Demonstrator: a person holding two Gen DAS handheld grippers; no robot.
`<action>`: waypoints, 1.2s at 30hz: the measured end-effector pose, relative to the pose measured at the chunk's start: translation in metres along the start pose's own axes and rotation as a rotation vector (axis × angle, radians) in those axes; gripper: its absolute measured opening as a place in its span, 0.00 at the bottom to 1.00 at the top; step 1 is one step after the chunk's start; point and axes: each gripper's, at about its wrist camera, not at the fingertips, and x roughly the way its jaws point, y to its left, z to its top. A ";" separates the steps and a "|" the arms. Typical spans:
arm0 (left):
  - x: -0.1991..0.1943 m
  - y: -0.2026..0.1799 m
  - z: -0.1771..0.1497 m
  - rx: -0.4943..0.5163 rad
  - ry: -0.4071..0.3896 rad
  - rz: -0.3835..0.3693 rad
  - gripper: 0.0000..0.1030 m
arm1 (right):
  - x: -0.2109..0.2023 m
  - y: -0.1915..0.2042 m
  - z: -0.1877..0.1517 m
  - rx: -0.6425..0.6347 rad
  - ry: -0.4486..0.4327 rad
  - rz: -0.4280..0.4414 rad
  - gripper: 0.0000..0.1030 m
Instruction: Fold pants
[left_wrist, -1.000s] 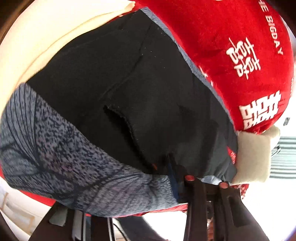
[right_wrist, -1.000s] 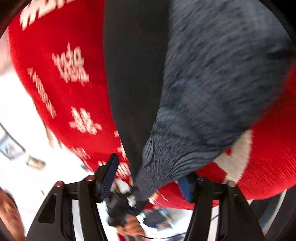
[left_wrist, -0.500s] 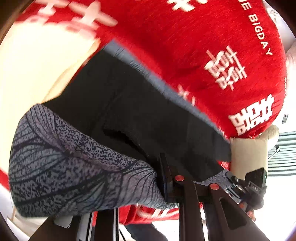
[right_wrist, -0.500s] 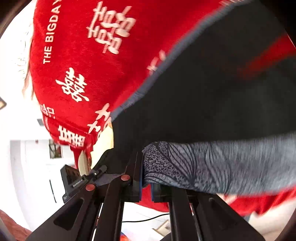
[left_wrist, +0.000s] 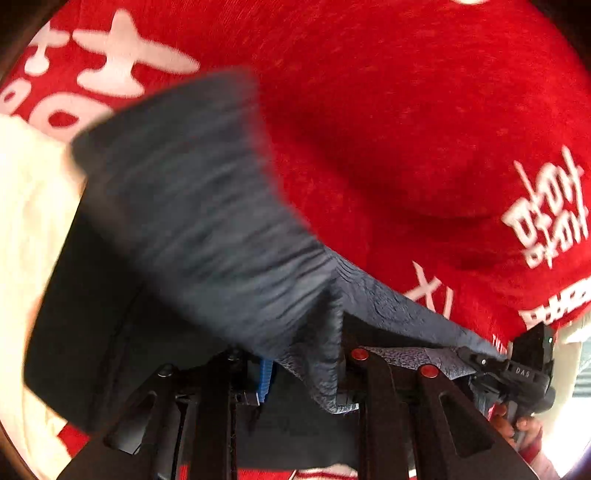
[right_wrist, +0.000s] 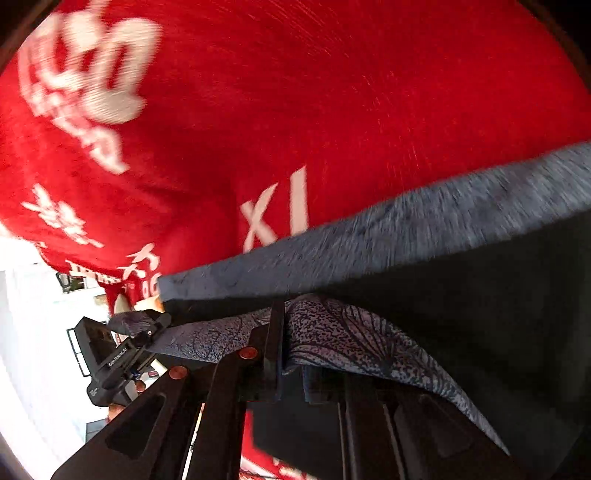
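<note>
The pants (left_wrist: 207, 236) are black with a grey patterned waistband. They lie partly on a red blanket (left_wrist: 388, 122) with white characters. My left gripper (left_wrist: 306, 373) is shut on the grey waistband edge, which is lifted and blurred. My right gripper (right_wrist: 291, 369) is shut on the patterned waistband (right_wrist: 343, 332) at another point, with the black cloth (right_wrist: 480, 295) behind it. The right gripper (left_wrist: 517, 373) also shows at the lower right of the left wrist view, and the left gripper (right_wrist: 122, 354) shows at the lower left of the right wrist view. The band stretches between the two.
The red blanket (right_wrist: 295, 92) fills the background of both views. A cream cloth (left_wrist: 26, 221) lies at the left edge of the left wrist view. A bright white room (right_wrist: 33, 332) shows beyond the blanket's edge.
Both grippers have carried the waistband up and over the black cloth, towards the red blanket. The grey band now sweeps across the views, blurred by motion. The right gripper closed on the band a second ago.
</note>
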 end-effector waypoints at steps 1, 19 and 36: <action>0.000 0.001 0.001 -0.012 0.010 -0.006 0.25 | 0.000 -0.002 0.001 0.010 0.005 0.013 0.09; 0.002 -0.037 -0.008 0.162 -0.089 0.250 0.76 | 0.004 0.057 -0.024 -0.383 0.000 -0.320 0.25; -0.007 -0.105 -0.110 0.323 0.020 0.250 0.76 | -0.094 0.001 -0.100 -0.192 -0.127 -0.127 0.53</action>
